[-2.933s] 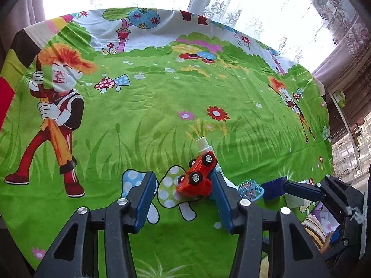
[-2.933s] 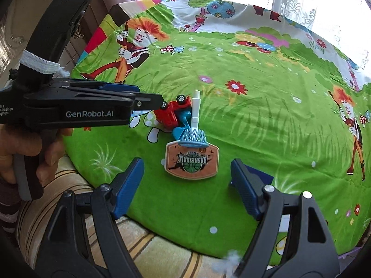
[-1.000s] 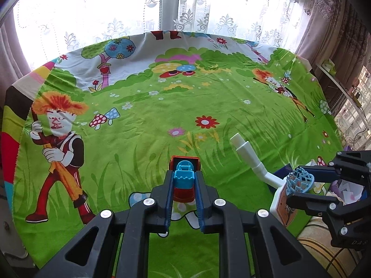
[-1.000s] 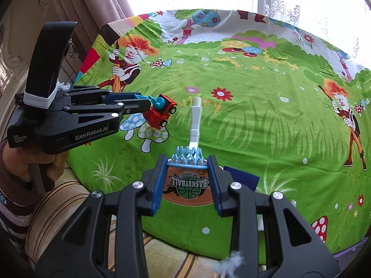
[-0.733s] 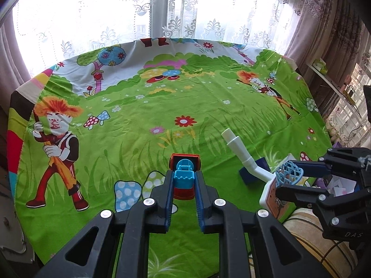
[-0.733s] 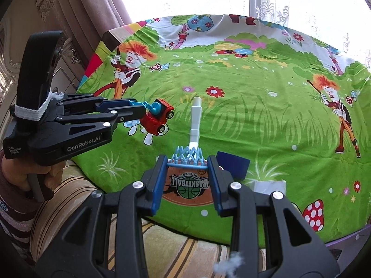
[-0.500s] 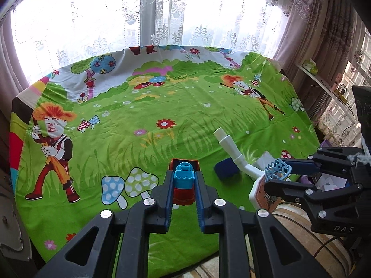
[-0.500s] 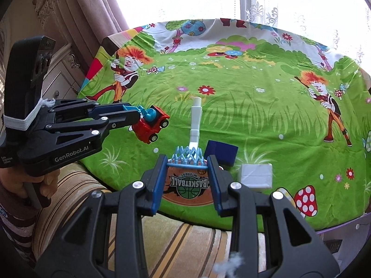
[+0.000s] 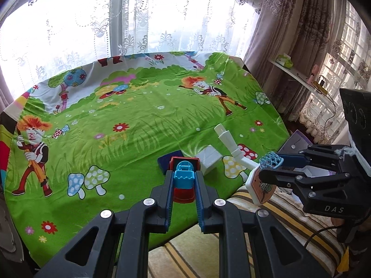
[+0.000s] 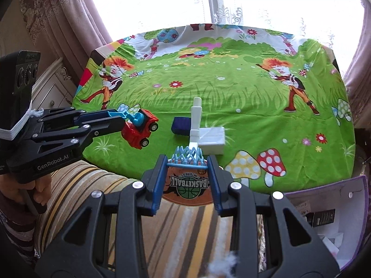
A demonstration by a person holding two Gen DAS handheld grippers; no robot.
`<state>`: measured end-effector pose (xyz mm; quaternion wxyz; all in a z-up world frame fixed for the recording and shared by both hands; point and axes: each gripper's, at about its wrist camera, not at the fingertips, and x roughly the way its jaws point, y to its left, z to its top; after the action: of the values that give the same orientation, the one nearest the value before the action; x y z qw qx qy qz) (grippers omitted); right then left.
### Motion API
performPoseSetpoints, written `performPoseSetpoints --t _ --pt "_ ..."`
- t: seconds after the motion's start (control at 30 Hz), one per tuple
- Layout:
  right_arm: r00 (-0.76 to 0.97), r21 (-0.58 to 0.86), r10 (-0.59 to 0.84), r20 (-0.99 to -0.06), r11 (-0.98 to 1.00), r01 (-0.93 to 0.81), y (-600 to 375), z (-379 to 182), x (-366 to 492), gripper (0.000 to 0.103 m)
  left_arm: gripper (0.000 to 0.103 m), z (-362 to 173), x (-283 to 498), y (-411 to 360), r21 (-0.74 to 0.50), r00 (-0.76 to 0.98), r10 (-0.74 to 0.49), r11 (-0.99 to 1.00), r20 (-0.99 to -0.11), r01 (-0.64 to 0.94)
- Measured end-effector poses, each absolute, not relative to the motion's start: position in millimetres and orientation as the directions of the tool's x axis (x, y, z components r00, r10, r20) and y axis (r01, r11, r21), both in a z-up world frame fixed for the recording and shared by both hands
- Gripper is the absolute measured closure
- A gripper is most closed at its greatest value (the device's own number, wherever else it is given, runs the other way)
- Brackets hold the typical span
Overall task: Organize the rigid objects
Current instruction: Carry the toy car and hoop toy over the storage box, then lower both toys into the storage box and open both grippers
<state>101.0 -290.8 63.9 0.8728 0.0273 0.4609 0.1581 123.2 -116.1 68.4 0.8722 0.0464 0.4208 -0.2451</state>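
Note:
My left gripper is shut on a red toy car with a blue scoop and holds it in the air at the table's near edge. The car also shows in the right wrist view, tilted. My right gripper is shut on a toy basketball hoop with a blue net and a white post, lifted off the table. The hoop also shows in the left wrist view, right of the car. A dark blue block and a white block lie on the green cartoon tablecloth.
A striped cushion lies under both grippers, in front of the table. A purple box with white pieces and a black item sits at the lower right. Curtains and a window stand behind the table.
Both grippers, still holding the car and the hoop, have drawn back from the table and now hang over the striped cushion. The blue and white blocks have come into view.

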Motion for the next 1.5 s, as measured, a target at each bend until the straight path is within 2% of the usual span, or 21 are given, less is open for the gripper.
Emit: performPoseSetpoints --t 0.63,1.0,1.5 --pt "0.564 0.174 0.084 -0.821 0.979 0.108 -468.7 46.6 17.2 0.064 0.085 60.0 65.2 -268.6 -0.145 0.346 -0.495 0.713 -0.797 0.686" --pt "0.546 0.152 -0.028 -0.837 0.947 0.282 -542.2 28.1 -9.3 0.064 0.085 31.9 61.3 -363.1 -0.118 0.229 -0.464 0.606 -0.856 0.786" --pt "0.512 0.158 -0.055 -0.857 0.919 0.362 -583.9 1.5 -15.8 0.064 0.085 -8.8 108.5 -493.5 -0.046 0.189 -0.406 0.504 -0.894 0.863"
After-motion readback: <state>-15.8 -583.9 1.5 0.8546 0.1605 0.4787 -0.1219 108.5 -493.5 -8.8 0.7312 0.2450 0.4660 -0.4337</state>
